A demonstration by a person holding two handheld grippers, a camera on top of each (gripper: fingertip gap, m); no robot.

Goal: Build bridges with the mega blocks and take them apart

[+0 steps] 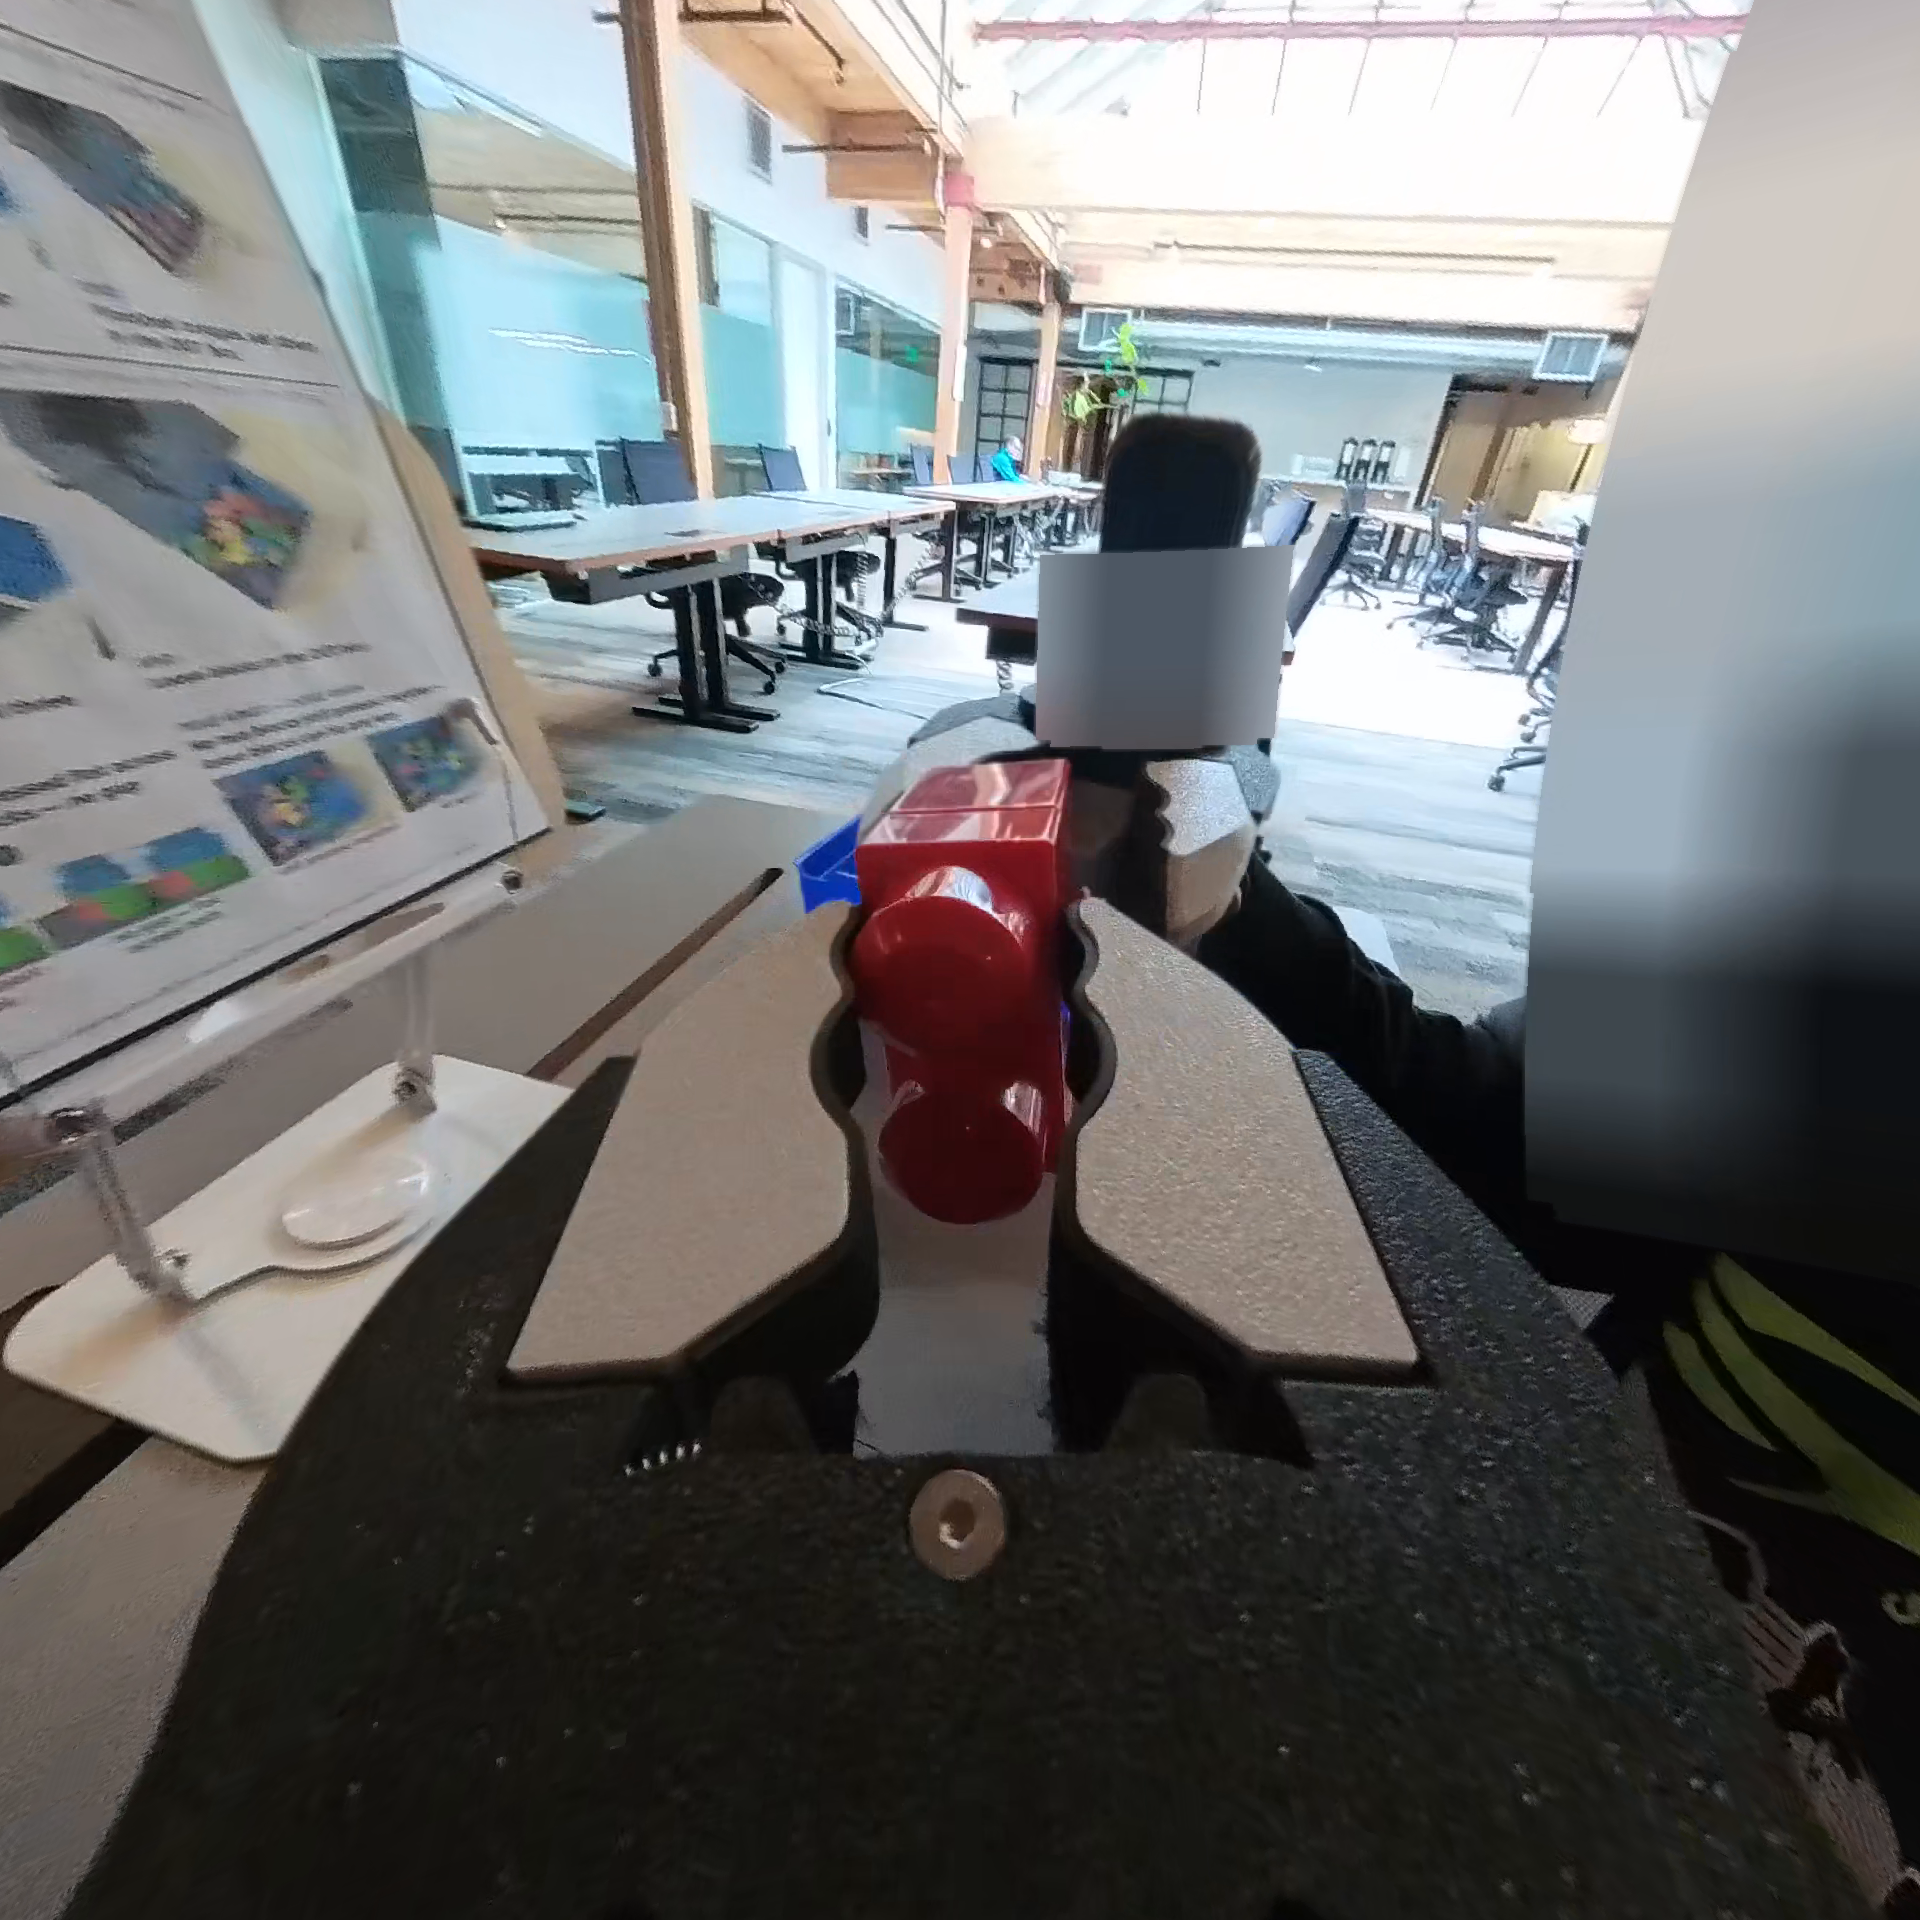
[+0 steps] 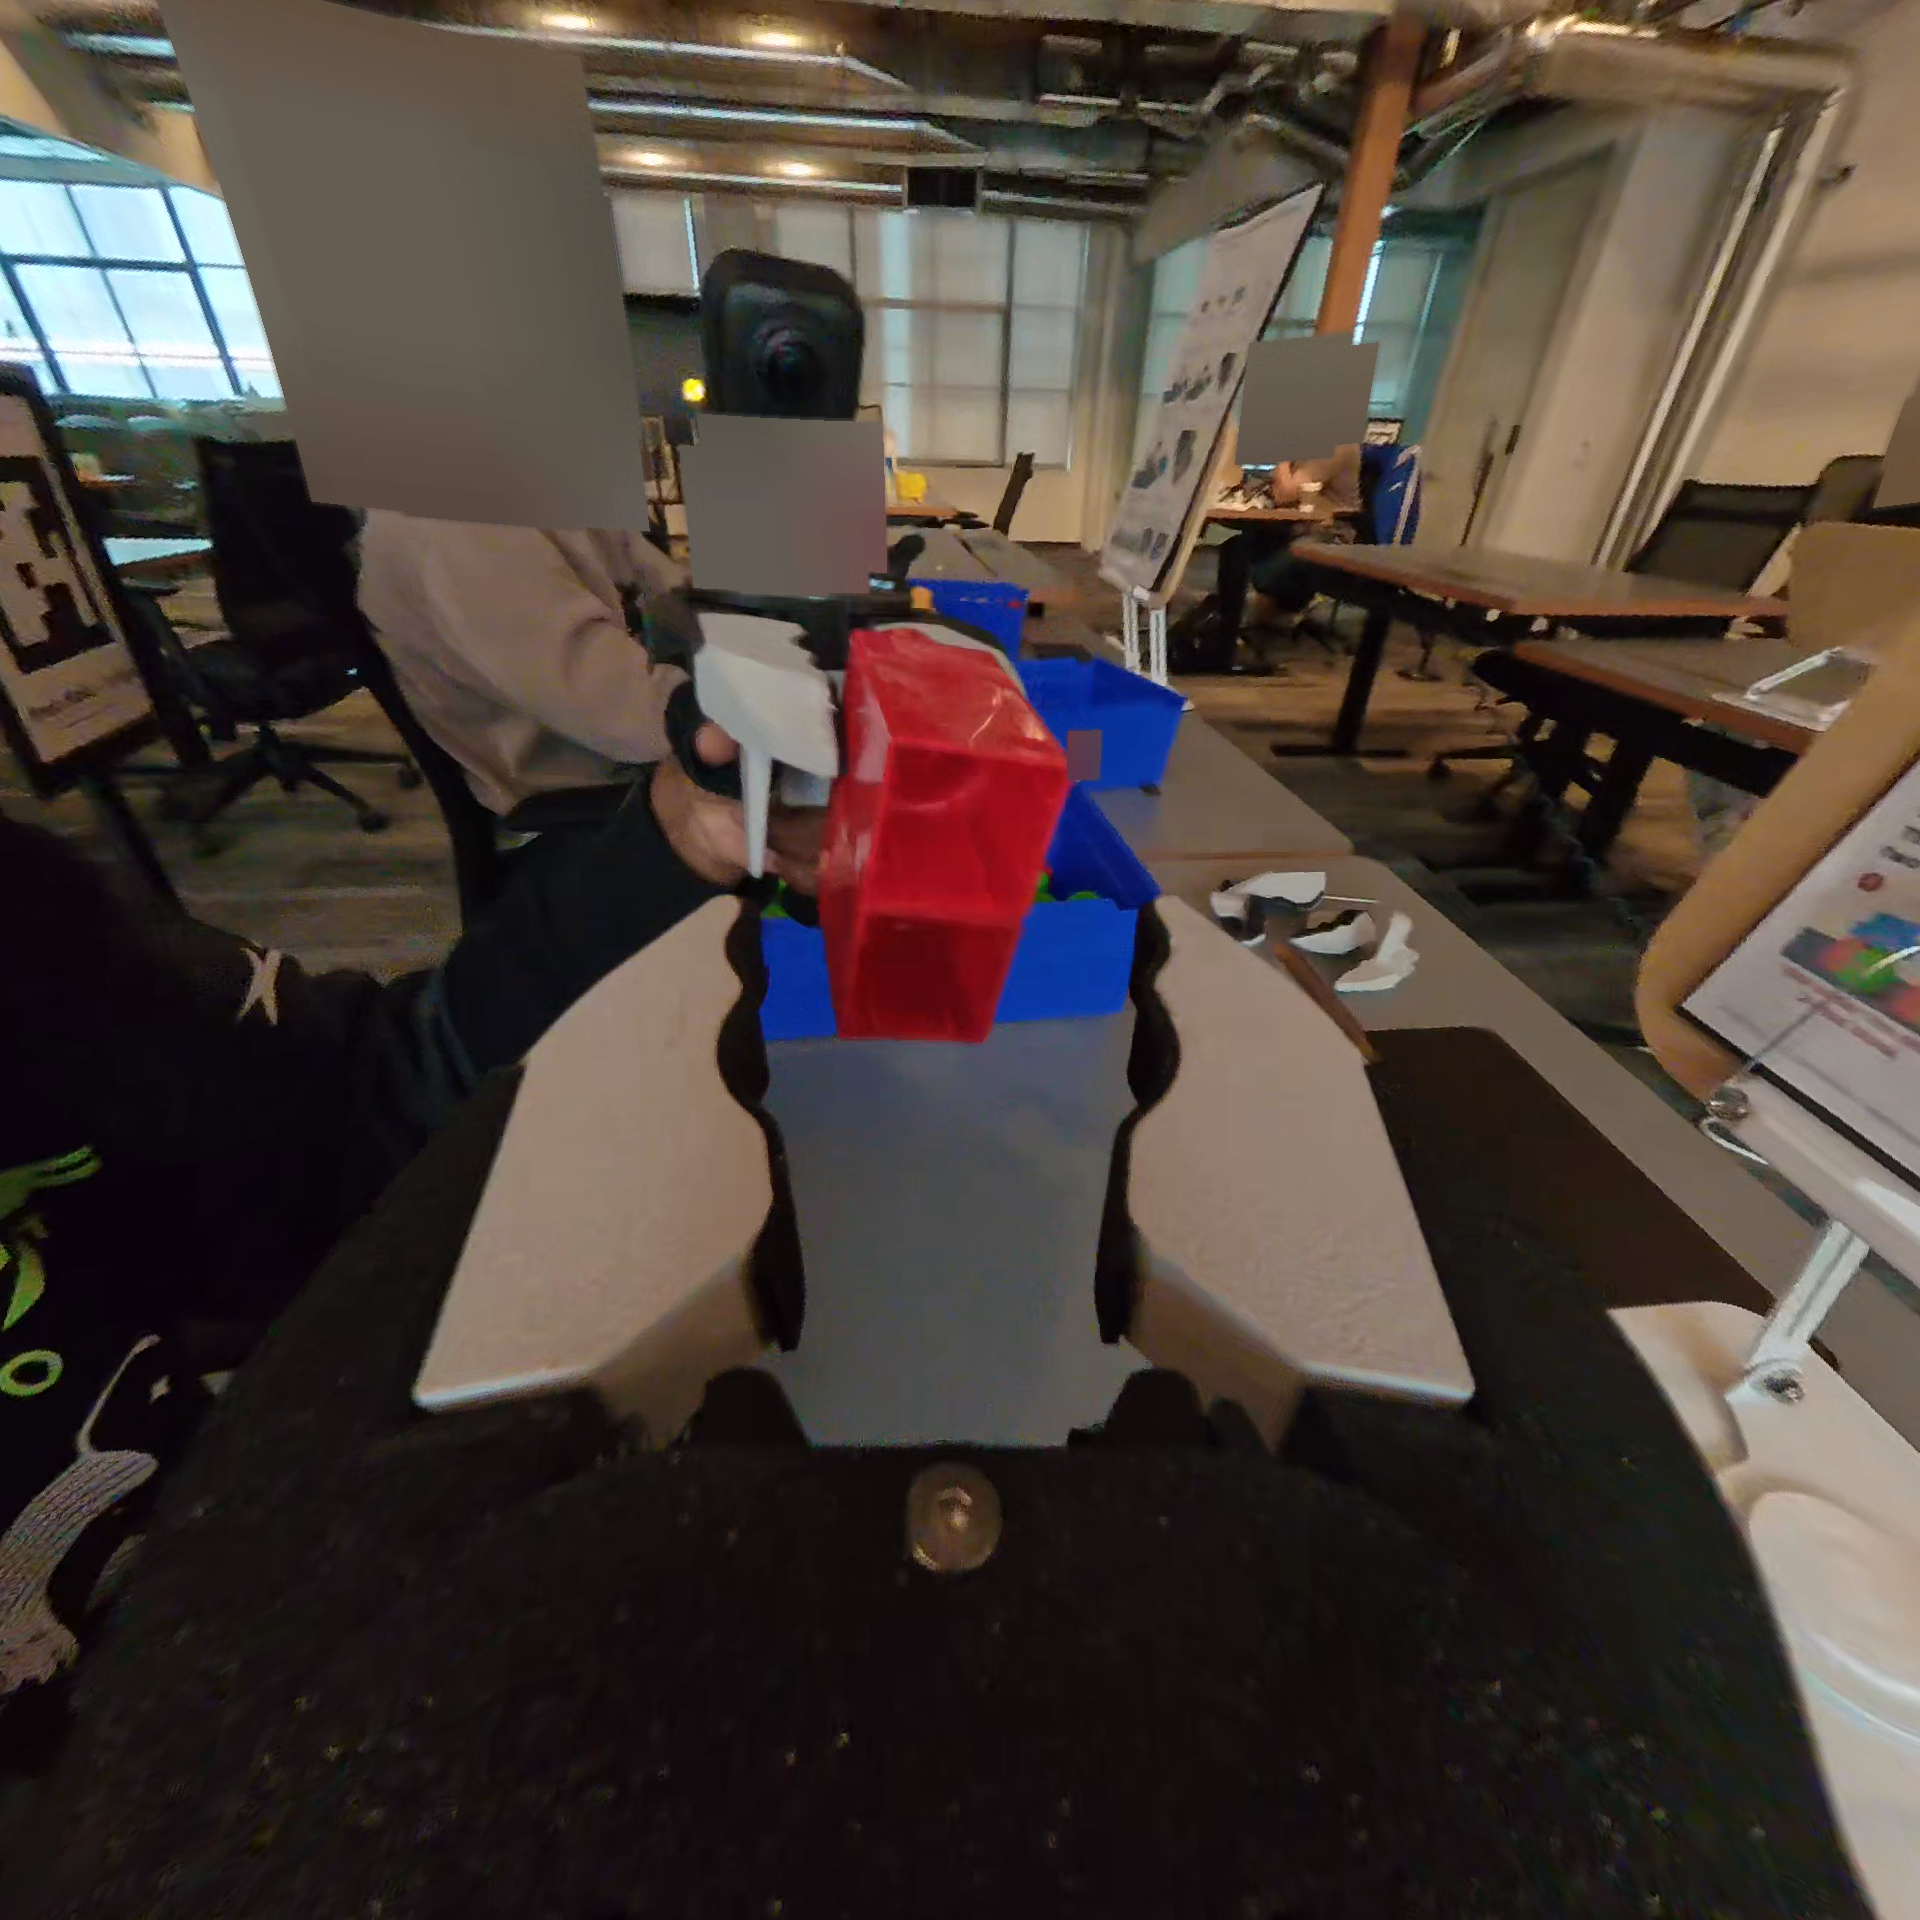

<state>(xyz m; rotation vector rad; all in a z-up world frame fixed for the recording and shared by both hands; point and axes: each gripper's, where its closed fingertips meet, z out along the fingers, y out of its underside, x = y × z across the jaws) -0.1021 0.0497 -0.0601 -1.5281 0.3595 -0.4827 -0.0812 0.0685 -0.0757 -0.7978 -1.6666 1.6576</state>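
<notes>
Between the left claw (image 1: 961, 935) fingers, a red block (image 1: 961, 997), clamped.

Bright daylight pours through the roof windows (image 1: 1351, 73) and washes the floor (image 1: 1392, 665) white. The poster (image 1: 208, 520) looks blurry. Straight lines bend near the edges.

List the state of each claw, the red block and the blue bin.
left claw: shut on red block
right claw: open, empty
red block: held in the air, hollow underside facing the right wrist view
blue bin: on table, holding green pieces
</notes>
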